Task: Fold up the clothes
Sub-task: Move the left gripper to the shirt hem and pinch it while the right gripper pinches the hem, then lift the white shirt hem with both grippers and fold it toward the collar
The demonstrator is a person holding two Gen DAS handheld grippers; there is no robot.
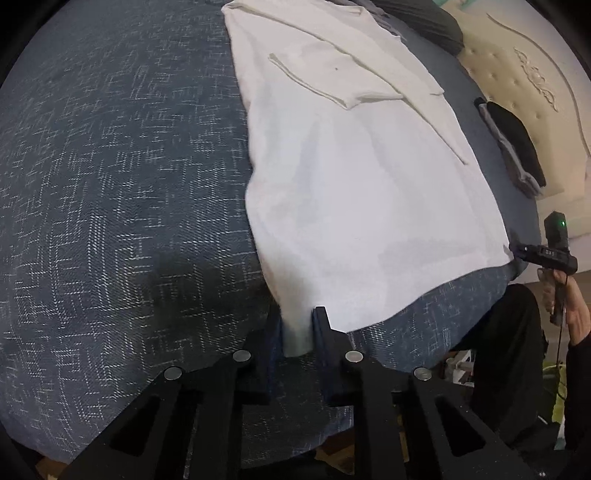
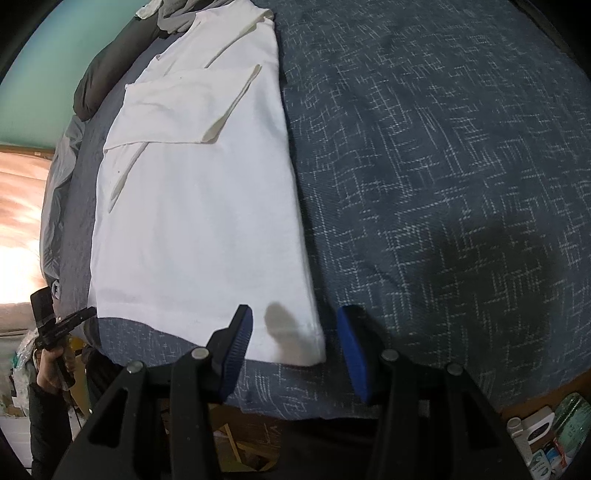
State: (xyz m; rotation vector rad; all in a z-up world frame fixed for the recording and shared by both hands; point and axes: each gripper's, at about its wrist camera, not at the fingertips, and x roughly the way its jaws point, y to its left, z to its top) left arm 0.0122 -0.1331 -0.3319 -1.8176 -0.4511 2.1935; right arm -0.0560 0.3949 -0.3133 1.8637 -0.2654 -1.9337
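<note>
White shirt flat on blue-grey bedspread, sides and sleeves folded inward. Left gripper clamped on near hem corner of shirt. Right gripper released, straddling opposite near corner.

Bed: wide bare blue cover beside white shirt, open for passage. Far end blocked by dark pillow, headboard, folded dark garment. Near edge: bottles noted below.
</note>
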